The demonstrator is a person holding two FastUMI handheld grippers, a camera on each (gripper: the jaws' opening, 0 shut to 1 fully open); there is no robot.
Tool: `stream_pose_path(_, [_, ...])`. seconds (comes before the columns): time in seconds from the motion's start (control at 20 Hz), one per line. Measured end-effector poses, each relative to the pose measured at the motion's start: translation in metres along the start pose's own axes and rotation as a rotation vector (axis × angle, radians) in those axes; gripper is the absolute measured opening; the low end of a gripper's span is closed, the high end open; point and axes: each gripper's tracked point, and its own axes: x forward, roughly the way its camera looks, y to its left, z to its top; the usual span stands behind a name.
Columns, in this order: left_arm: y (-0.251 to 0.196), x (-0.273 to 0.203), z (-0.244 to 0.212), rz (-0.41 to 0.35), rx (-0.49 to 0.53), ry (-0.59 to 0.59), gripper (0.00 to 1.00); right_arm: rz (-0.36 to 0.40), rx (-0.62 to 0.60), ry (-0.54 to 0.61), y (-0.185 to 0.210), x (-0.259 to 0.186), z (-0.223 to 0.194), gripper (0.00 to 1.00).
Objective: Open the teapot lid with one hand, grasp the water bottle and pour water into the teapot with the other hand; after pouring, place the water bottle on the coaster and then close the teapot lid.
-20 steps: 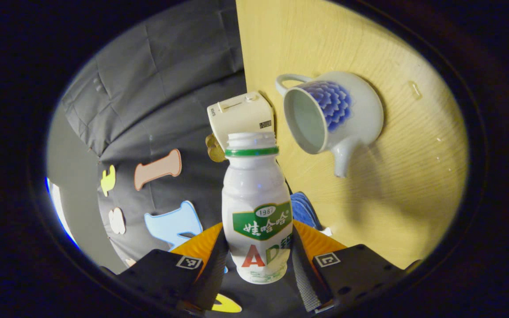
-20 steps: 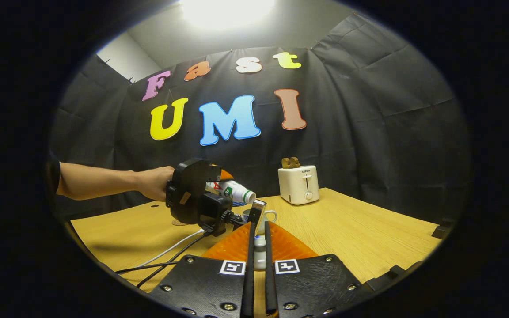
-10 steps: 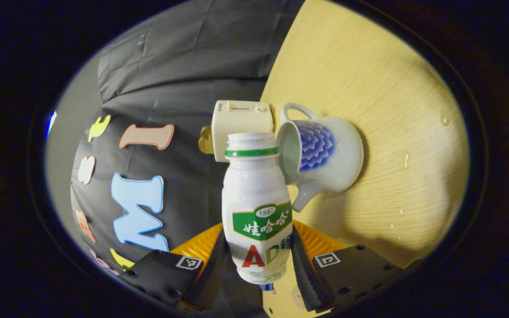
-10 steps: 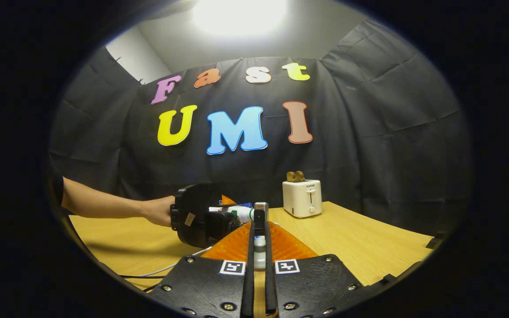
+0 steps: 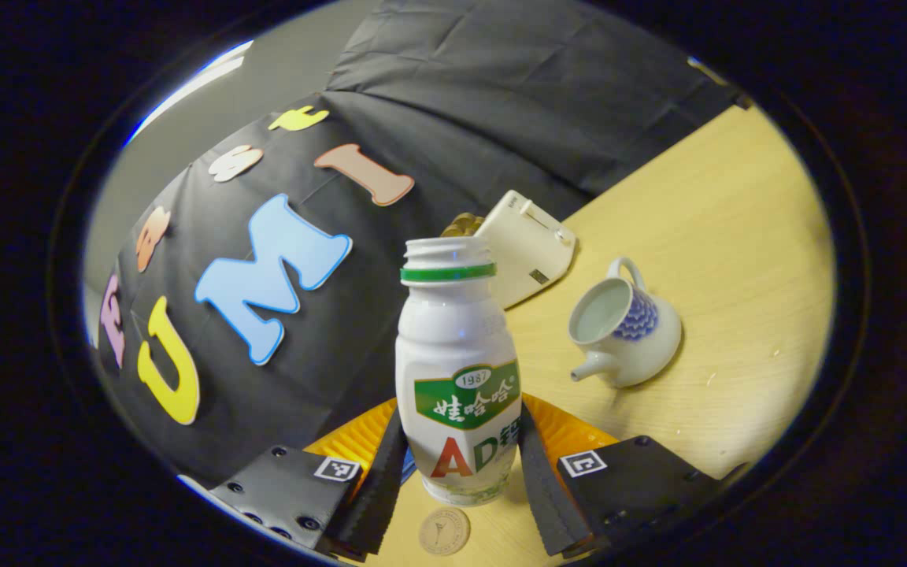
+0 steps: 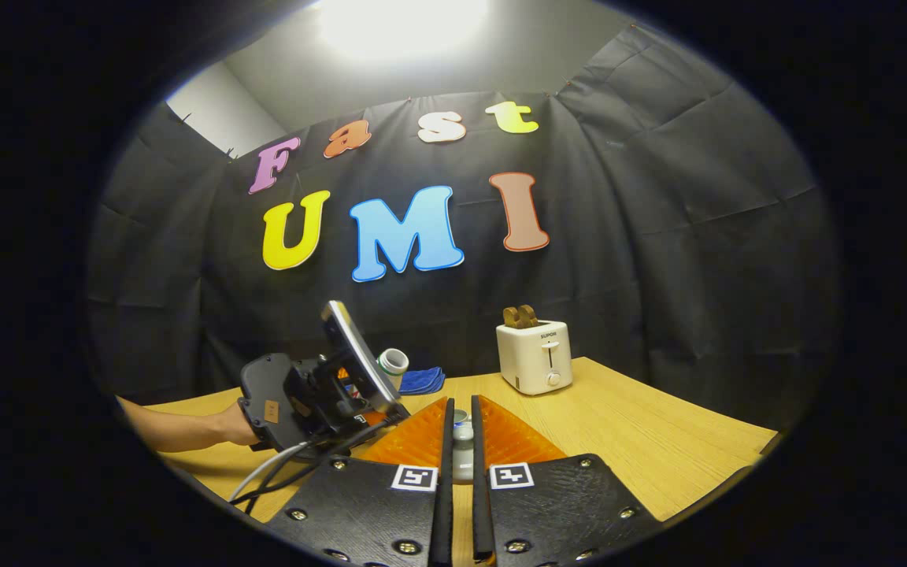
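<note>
Wooden table (image 5: 721,236) lies bare beyond open teapot (image 5: 627,335); left tool (image 5: 461,480) grips bottle (image 5: 457,378), right tool (image 6: 460,465) pinches lid (image 6: 462,453).

Black cloth wall (image 6: 658,236), wooden table (image 6: 627,425), overhead light (image 6: 402,24).

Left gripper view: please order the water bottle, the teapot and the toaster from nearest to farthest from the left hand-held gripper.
1. Water bottle, held between the left hand-held gripper fingers.
2. Teapot, ahead on the right, lid off.
3. Toaster, behind the bottle, by the wall.
</note>
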Motion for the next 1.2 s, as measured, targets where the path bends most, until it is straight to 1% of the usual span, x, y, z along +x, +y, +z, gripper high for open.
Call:
stream_pose_path(0.1, [0.009, -0.004, -0.002, 0.02, -0.154, -0.023, 0.83, 0.032, -0.045, 0.006, 0.012, 0.021, 0.004, 0.1])
stream_pose_path(0.15, [0.016, -0.005, -0.006, 0.021, -0.26, -0.037, 0.83, 0.06, -0.078, 0.01, 0.022, 0.04, 0.005, 0.1])
stream_pose_path(0.2, [0.018, -0.008, -0.008, 0.018, -0.309, -0.047, 0.83, 0.072, -0.09, 0.012, 0.027, 0.051, 0.005, 0.1])
stream_pose_path(0.3, [0.032, -0.018, -0.021, 0.053, -0.385, -0.057, 0.83, 0.085, -0.117, 0.028, 0.034, 0.074, 0.001, 0.1])
stream_pose_path(0.35, [0.038, -0.026, -0.028, 0.065, -0.413, -0.059, 0.72, 0.088, -0.131, 0.035, 0.036, 0.084, 0.0, 0.1])
stream_pose_path(0.4, [0.041, -0.031, -0.031, 0.07, -0.437, -0.063, 0.83, 0.086, -0.146, 0.039, 0.038, 0.094, -0.002, 0.1])
stream_pose_path(0.45, [0.045, -0.035, -0.032, 0.074, -0.463, -0.069, 0.77, 0.087, -0.156, 0.043, 0.041, 0.106, -0.005, 0.1])
stream_pose_path(0.55, [0.053, -0.045, -0.037, 0.085, -0.531, -0.078, 0.81, 0.085, -0.156, 0.053, 0.043, 0.128, -0.011, 0.1])
stream_pose_path(0.6, [0.055, -0.05, -0.039, 0.085, -0.566, -0.082, 0.77, 0.081, -0.158, 0.063, 0.041, 0.138, -0.016, 0.1])
stream_pose_path(0.7, [0.066, -0.059, -0.048, 0.095, -0.671, -0.092, 0.77, 0.06, -0.158, 0.072, 0.03, 0.16, -0.021, 0.1])
stream_pose_path(0.75, [0.074, -0.06, -0.054, 0.114, -0.696, -0.093, 0.83, 0.049, -0.157, 0.081, 0.025, 0.169, -0.024, 0.1])
stream_pose_path(0.8, [0.09, -0.063, -0.063, 0.15, -0.723, -0.094, 0.72, 0.044, -0.154, 0.097, 0.021, 0.178, -0.032, 0.1])
stream_pose_path(0.9, [0.101, -0.065, -0.073, 0.184, -0.763, -0.09, 0.72, 0.039, -0.139, 0.159, 0.017, 0.188, -0.06, 0.1])
stream_pose_path(0.95, [0.104, -0.067, -0.079, 0.196, -0.783, -0.079, 0.72, 0.054, -0.112, 0.167, 0.022, 0.19, -0.064, 0.1])
stream_pose_path(1.0, [0.106, -0.065, -0.087, 0.208, -0.788, -0.064, 0.82, 0.054, -0.116, 0.176, 0.025, 0.192, -0.068, 0.1])
stream_pose_path(1.2, [0.112, -0.069, -0.09, 0.231, -0.797, -0.057, 0.82, 0.053, -0.151, 0.194, 0.024, 0.194, -0.079, 0.1])
